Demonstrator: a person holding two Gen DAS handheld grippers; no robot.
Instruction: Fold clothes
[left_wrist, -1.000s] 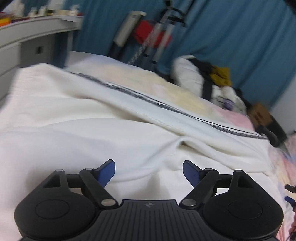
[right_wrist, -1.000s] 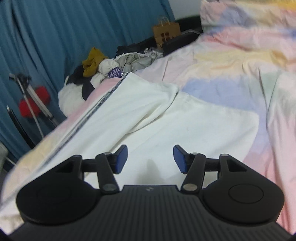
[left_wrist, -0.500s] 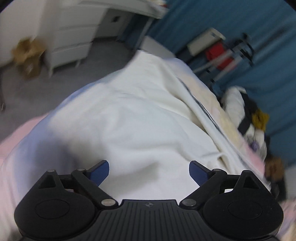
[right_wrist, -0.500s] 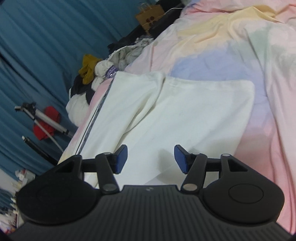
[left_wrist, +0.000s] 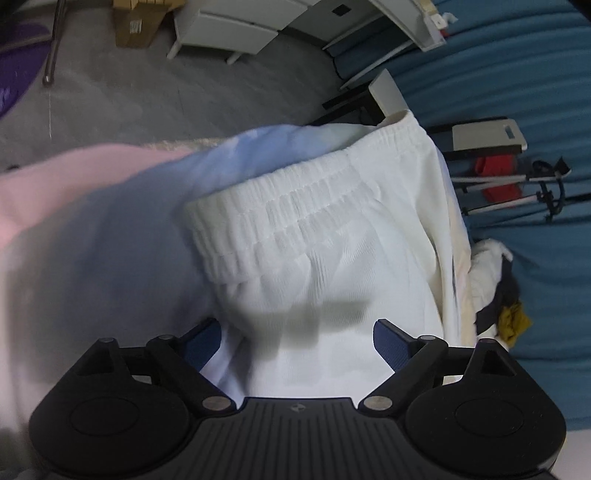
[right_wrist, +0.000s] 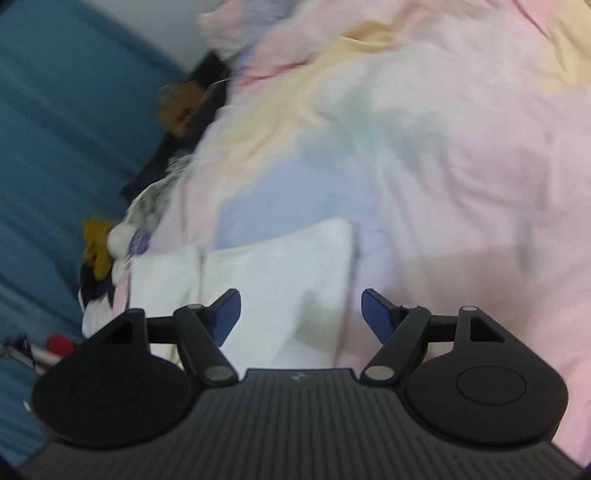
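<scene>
In the left wrist view, the left gripper (left_wrist: 297, 341) is hovering with its blue pads spread wide, gripping nothing. White trousers (left_wrist: 332, 258) are lying on a pastel bedspread (left_wrist: 92, 229), their ribbed elastic waistband (left_wrist: 280, 206) running from about 8 o'clock up toward 1 o'clock across the middle of the frame. The near corner of the waistband is sitting just past the left pad, at 10 o'clock from it. A white drawer unit (left_wrist: 229, 26) is standing on the grey floor at 12 o'clock, and a tripod (left_wrist: 517, 181) is leaning against the blue curtain at 3 o'clock.

In the right wrist view, which is blurring with motion, the right gripper (right_wrist: 301, 314) is likewise standing wide and empty. The far end of the trousers (right_wrist: 266, 273), the leg hems, is lying flat between 11 and 12 o'clock from the pads, its outer edge lining up just inside the right pad. A heap of other clothes (right_wrist: 110, 240) is sitting at 9 o'clock.

Whether a fold is about to be made or has just been laid down, I cannot tell. For any grasp to go well, each gripper should be catching all cloth layers at a corner, left at the waistband, right at the hem, so that the edges are meeting squarely.
</scene>
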